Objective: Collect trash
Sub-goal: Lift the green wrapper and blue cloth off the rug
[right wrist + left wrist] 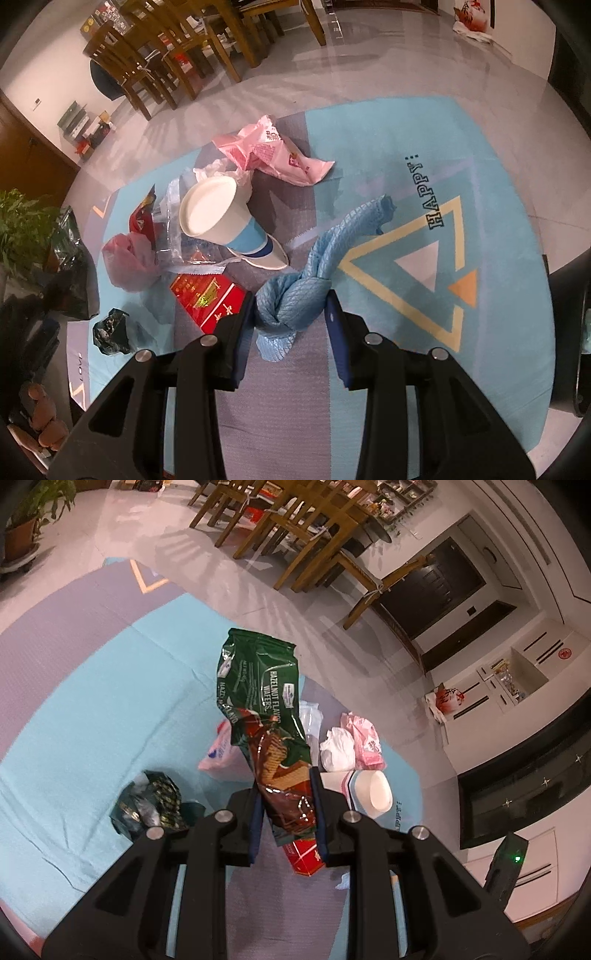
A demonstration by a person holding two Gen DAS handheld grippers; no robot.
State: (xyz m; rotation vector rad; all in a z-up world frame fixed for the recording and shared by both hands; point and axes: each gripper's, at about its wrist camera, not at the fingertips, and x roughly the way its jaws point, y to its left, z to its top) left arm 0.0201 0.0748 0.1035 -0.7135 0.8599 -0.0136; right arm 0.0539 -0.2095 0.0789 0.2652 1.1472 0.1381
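Left fingers (286,808) clenched on crumpled green wafer wrapper (262,701), right fingers (291,314) grasping knotted blue cloth (295,306); both lifted off the rug, likely for binning.

A green wafer bag (264,716), crumpled and shiny, stands upright off the rug (498,155), pinched at its lower end. A blue cloth (295,295), knotted, hangs twisted, its tail trailing on the rug. Near the rug's middle lie a tipped paper cup (225,221), a pink wrapper (273,151), a red packet (207,295), clear plastic (173,229) and a dark crumpled wrapper (110,330).
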